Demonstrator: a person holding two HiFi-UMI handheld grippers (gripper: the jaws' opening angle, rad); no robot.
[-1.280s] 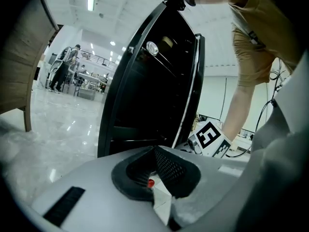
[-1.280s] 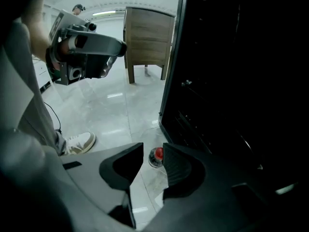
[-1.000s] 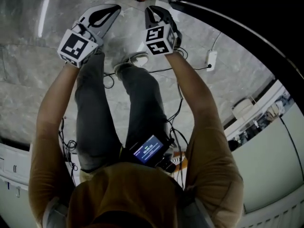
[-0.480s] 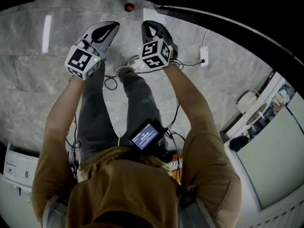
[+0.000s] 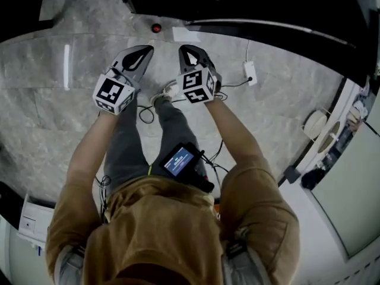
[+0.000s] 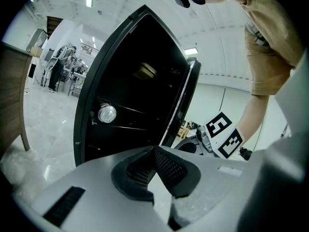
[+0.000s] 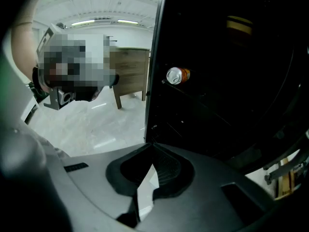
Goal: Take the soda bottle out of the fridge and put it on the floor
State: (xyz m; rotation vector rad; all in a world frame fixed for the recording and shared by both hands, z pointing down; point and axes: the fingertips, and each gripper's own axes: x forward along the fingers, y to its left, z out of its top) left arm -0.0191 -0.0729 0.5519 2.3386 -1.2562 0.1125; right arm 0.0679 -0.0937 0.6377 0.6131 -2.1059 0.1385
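Observation:
The black fridge (image 5: 249,2) stands open just ahead of me, its inside dark. The soda bottle (image 7: 177,75) lies on its side on a shelf inside, its silver end toward me and orange showing behind. In the left gripper view the soda bottle (image 6: 106,114) shows the same round end. My left gripper (image 5: 142,52) and right gripper (image 5: 186,51) are held side by side above the floor, short of the fridge. Both are shut with nothing between the pads, as the left gripper (image 6: 154,148) and right gripper (image 7: 153,145) each show.
A small red round thing (image 5: 156,28) lies on the marble floor by the fridge front. A white adapter (image 5: 250,71) and cables trail to the right. My shoe (image 5: 169,91) is under the grippers. A white cabinet (image 5: 344,195) stands at right, a wooden table (image 7: 128,71) to the left.
The view has shifted toward the fridge, whose dark front now fills more of the top. Both grippers sit lower in the frame and a little closer together. Both stay shut.

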